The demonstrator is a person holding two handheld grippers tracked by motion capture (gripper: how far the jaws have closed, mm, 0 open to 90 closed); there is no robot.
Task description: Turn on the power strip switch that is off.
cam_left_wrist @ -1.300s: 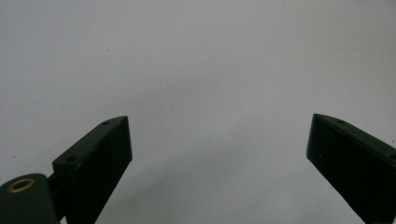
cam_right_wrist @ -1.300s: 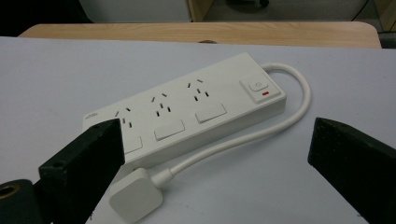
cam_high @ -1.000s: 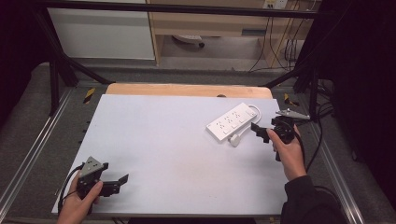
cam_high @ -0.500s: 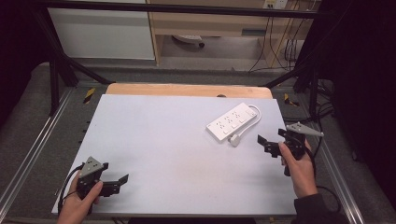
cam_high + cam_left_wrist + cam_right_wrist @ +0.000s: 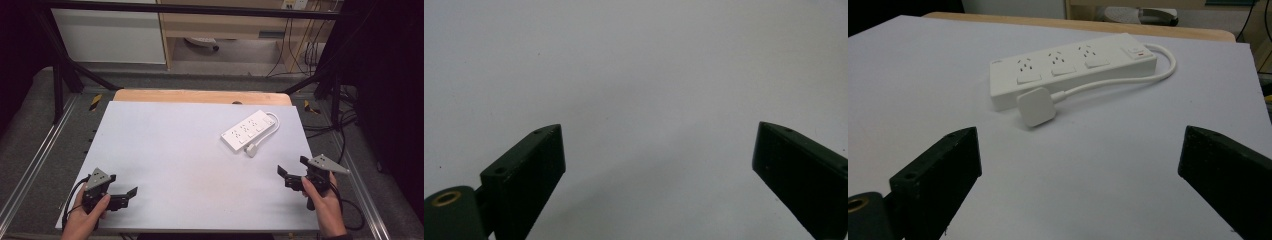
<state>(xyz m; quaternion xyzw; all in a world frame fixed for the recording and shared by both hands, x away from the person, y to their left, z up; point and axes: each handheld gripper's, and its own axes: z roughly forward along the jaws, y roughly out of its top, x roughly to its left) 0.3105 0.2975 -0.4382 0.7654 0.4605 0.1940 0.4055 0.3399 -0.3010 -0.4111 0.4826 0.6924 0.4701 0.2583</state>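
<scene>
A white power strip (image 5: 250, 131) lies at an angle on the right half of the white tabletop (image 5: 180, 145), its cord looping round to a white plug (image 5: 251, 150) that rests on the table beside it. My right gripper (image 5: 292, 166) is open near the right front edge, a short way from the plug and holding nothing. In the right gripper view the power strip (image 5: 1073, 67) and plug (image 5: 1036, 106) lie ahead of my open right gripper (image 5: 1080, 155). My left gripper (image 5: 127, 195) is open at the front left corner, over bare table in the left gripper view (image 5: 659, 150).
A wooden strip (image 5: 200, 96) runs along the table's far edge. Metal rails (image 5: 35, 160) flank both sides, and cables (image 5: 345, 130) hang off the right. White cabinets and a shelf stand beyond the table.
My right gripper has drawn back from the power strip toward the front right edge of the table. The left gripper has stayed where it was.
</scene>
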